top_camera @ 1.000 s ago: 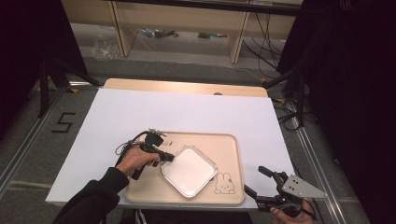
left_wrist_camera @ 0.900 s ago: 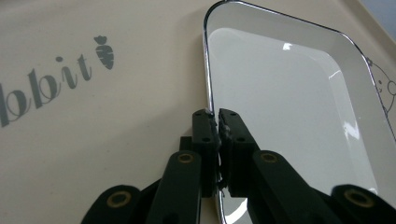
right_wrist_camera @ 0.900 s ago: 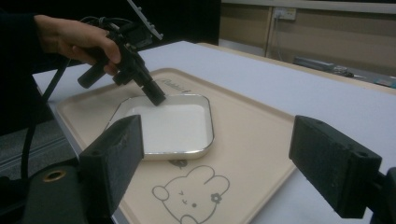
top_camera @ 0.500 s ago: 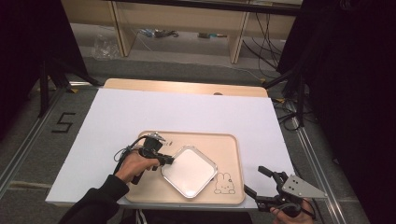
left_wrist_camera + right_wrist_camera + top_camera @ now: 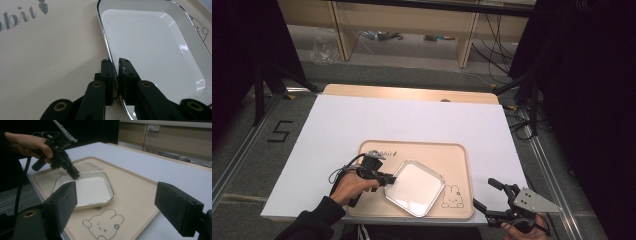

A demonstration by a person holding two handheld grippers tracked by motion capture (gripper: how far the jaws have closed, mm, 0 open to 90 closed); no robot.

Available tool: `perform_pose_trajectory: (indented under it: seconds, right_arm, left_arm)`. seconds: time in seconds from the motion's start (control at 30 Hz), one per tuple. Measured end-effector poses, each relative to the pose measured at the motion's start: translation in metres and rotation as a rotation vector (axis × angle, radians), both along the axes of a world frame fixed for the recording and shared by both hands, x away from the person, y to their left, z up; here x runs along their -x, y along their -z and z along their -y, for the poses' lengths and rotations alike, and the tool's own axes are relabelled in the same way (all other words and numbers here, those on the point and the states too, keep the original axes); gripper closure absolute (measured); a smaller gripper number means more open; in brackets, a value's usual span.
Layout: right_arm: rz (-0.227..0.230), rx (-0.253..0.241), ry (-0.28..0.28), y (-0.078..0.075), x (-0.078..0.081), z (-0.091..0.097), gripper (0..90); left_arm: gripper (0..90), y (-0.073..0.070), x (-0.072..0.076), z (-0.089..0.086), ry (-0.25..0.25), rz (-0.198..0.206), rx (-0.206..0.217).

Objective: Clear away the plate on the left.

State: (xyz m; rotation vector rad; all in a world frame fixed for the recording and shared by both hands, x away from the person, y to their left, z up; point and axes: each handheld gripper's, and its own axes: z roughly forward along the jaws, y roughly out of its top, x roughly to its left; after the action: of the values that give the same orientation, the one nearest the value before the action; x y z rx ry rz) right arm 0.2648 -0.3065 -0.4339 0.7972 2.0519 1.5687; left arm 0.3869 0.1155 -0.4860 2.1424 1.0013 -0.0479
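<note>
Dragged toward the near edge of the tray (image 5: 459,152): plate (image 5: 416,187), rim pinched in left gripper (image 5: 115,65). Off the table's corner, gaping wide: right gripper (image 5: 491,194).

The square white enamelled dish (image 5: 155,52) is gleaming glossily, its thin metal rim (image 5: 103,32) shining like chrome. The beige plastic-looking tray (image 5: 452,155) is looking matt (printed rabbit included). The white table covering (image 5: 412,120) is appearing smooth, paper-like.
</note>
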Motion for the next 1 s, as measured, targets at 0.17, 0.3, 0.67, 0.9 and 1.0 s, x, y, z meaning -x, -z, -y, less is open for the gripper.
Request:
perform_pose_trajectory:
  seconds: [0.17, 0.3, 0.67, 0.9, 1.0]
  right_arm:
    - [-0.018, 0.0, 0.002, 0.0, 0.001, -0.001, 18.9]
    - [-0.038, -0.005, 0.002, 0.0, 0.002, -0.001, 18.9]
    - [-0.023, -0.018, -0.007, 0.0, 0.001, -0.002, 19.0]
    - [-0.022, 0.004, -0.006, -0.001, 0.001, -0.001, 19.0]
    - [-0.037, -0.005, -0.004, -0.001, 0.002, -0.002, 19.1]
  left_arm:
    - [80.1, 0.0, 0.006, -0.003, -0.014, 0.003, 0.003]
    - [78.9, 0.0, 0.01, -0.005, -0.014, 0.005, 0.008]
    - [76.3, -0.002, 0.031, -0.012, -0.004, 0.015, -0.032]
    - [72.7, -0.002, 0.044, -0.012, -0.014, 0.004, -0.023]
    - [71.1, -0.003, 0.052, -0.011, -0.015, 0.002, -0.003]
